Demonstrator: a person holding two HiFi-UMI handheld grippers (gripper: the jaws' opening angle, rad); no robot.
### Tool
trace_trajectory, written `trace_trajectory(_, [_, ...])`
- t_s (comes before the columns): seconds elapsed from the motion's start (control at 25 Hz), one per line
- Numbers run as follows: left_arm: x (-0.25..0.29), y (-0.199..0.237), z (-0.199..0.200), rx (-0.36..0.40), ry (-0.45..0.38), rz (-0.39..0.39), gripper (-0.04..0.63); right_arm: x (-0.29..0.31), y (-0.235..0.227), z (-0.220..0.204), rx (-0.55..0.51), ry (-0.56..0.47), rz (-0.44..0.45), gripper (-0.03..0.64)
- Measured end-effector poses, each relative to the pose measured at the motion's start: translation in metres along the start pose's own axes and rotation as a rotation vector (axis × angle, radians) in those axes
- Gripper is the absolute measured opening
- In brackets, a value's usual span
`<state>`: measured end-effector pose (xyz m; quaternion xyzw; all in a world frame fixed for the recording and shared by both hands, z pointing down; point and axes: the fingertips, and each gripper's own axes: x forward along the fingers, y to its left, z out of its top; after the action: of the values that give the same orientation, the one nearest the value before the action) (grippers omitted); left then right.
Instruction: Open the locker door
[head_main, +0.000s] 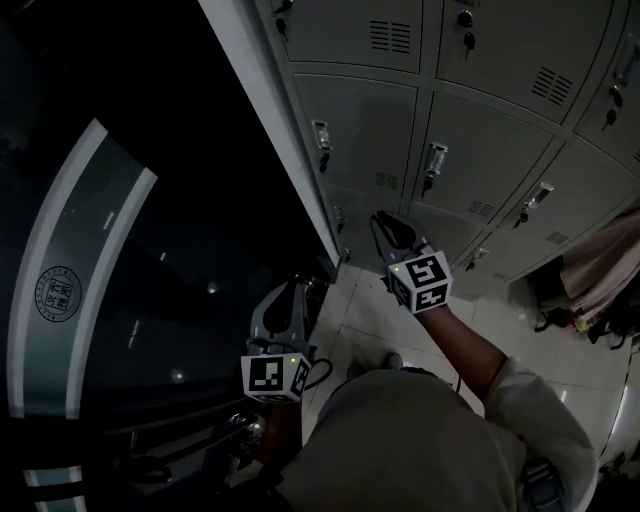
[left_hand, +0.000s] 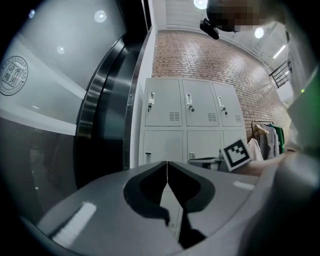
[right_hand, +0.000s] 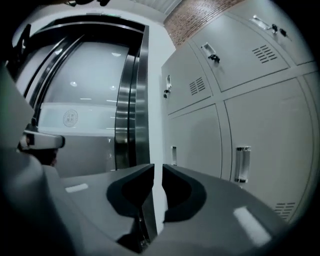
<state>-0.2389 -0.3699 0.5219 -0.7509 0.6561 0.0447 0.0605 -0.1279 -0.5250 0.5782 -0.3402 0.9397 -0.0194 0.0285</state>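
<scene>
Holding both grippers out in head view: left gripper (head_main: 292, 298) low at centre, right gripper (head_main: 382, 228) higher and to its right, nearer lockers (head_main: 470, 150). Pointing both toward lower corner of locker bank, touching no door. Showing every door shut, handles (head_main: 434, 160) upright along door edges. Showing dark glass wall (head_main: 150, 250) with round emblem (head_main: 58, 292) at left, tiled floor (head_main: 350, 325) under grippers, hanging clothes (head_main: 600, 265) at far right.

Looking along left gripper (left_hand: 166, 164) in left gripper view: pressing jaws together, tips meeting, pinching nothing. Facing lockers (left_hand: 190, 110) well ahead, two rows in sight, all doors shut. Catching marker cube (left_hand: 236, 155) of right gripper just right of jaws, in front of lower row. Showing brick wall (left_hand: 210, 60) above lockers, clothes (left_hand: 267, 132) beside them at right, glass wall (left_hand: 60, 125) and emblem (left_hand: 12, 75) at left.

Looking along right gripper (right_hand: 157, 167) in right gripper view: parting jaws by narrow slit only, pinching nothing. Running beside lockers (right_hand: 260, 115) filling right half, doors shut. Showing nearest handle (right_hand: 242, 164) right of jaws and apart from them, second handle (right_hand: 174, 155) farther along near bank's end. Showing glass wall (right_hand: 75, 100) with emblem (right_hand: 70, 118) at left, strip of brick wall (right_hand: 190, 12) at top.
</scene>
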Motion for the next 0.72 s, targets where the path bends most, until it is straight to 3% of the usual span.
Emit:
trace_trajectory(0.28, [-0.007, 0.022, -0.025, -0.009, 0.042, 0.015, 0.071, 0.105, -0.026, -0.045, -0.018, 0.111, -0.092, 0.069])
trace_trajectory(0.52, [-0.001, 0.035, -0.041, -0.017, 0.062, 0.010, 0.071, 0.177, -0.036, -0.054, -0.015, 0.163, -0.112, 0.083])
trace_trajectory(0.72, [-0.012, 0.047, -0.070, -0.042, 0.239, 0.014, 0.071, 0.224, -0.044, -0.071, -0.055, 0.227, -0.096, 0.067])
